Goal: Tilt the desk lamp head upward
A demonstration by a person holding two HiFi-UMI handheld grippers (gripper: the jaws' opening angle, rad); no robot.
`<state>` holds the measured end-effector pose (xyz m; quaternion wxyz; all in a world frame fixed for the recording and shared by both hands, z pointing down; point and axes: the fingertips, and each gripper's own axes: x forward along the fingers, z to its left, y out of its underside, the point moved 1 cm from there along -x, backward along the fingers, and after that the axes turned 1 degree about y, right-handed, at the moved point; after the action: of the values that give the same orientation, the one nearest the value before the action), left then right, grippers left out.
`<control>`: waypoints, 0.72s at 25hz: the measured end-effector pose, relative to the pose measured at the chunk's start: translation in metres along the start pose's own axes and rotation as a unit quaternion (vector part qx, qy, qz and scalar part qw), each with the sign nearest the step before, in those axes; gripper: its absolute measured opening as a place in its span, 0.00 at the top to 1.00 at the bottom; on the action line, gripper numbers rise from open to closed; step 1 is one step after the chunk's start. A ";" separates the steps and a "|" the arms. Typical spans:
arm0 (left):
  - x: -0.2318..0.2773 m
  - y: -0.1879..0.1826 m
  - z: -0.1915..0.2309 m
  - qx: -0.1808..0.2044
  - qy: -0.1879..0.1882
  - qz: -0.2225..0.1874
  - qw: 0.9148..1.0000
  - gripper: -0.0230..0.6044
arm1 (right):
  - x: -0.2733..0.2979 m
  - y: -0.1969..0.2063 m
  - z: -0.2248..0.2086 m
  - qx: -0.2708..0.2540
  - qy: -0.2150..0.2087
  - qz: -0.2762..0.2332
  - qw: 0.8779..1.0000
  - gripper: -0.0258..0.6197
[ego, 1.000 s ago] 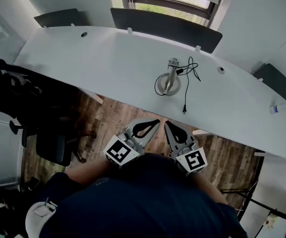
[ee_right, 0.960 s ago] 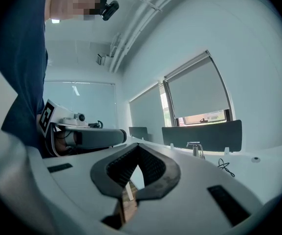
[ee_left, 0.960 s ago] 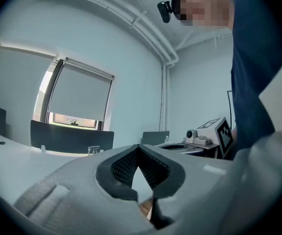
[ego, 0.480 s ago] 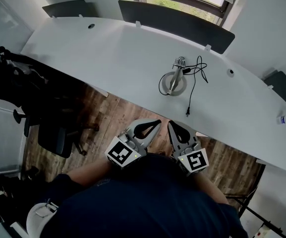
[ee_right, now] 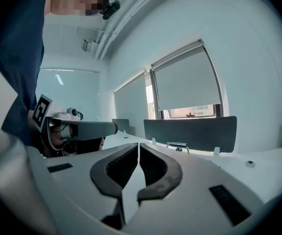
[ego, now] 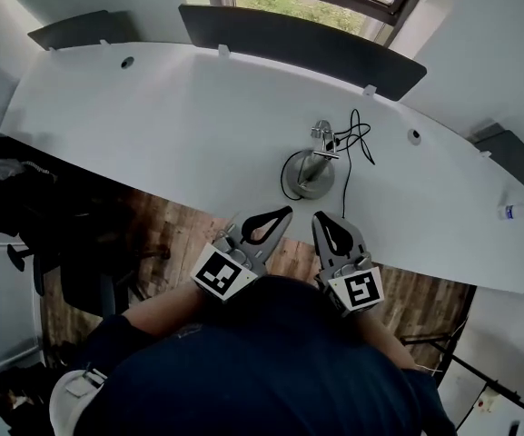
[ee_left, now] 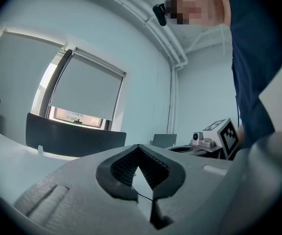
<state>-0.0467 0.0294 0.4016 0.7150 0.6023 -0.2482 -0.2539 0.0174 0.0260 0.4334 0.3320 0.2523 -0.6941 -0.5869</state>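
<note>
**2 shut grippers close in on the lamp**

1 second on, the desk (ego: 153,125) edge lies nearer: the person has stepped in, so the reach is starting and nothing is tilted yet. The lamp (ego: 309,169) stands mid-desk near the front edge. Its long axis runs from the round base toward the window, and the head seems level. The left gripper (ego: 284,213) and right gripper (ego: 320,218) hang just short of the desk, jaws together and empty.

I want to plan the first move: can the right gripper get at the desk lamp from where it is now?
Probably yes. The desk lamp stands on the desk just ahead of the right gripper, with nothing between them. Its shut fingers would need to open first.
</note>
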 end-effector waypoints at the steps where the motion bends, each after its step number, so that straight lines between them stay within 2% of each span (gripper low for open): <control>1: 0.004 0.000 0.013 -0.002 0.006 0.001 1.000 0.97 | 0.010 0.001 -0.006 0.004 0.012 0.005 1.000 0.95; 5: 0.017 -0.006 0.057 -0.005 0.026 0.003 1.000 0.97 | 0.032 -0.001 -0.030 0.009 0.075 0.030 0.997 0.95; 9: 0.035 0.001 0.086 0.020 0.039 0.019 0.999 0.97 | 0.037 0.008 -0.055 0.012 0.113 0.043 0.993 0.95; 13: 0.054 0.008 0.102 0.027 0.030 0.027 0.999 0.97 | 0.043 0.017 -0.075 0.017 0.113 0.055 0.992 0.95; 18: 0.077 0.025 0.115 0.030 0.006 0.050 0.998 0.97 | 0.055 0.020 -0.093 0.019 0.087 0.069 0.994 0.95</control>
<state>-0.0631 -0.1024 0.4479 0.7097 0.6117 -0.2818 -0.2067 0.0522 -0.0712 0.4706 0.4261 0.2601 -0.6891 -0.5254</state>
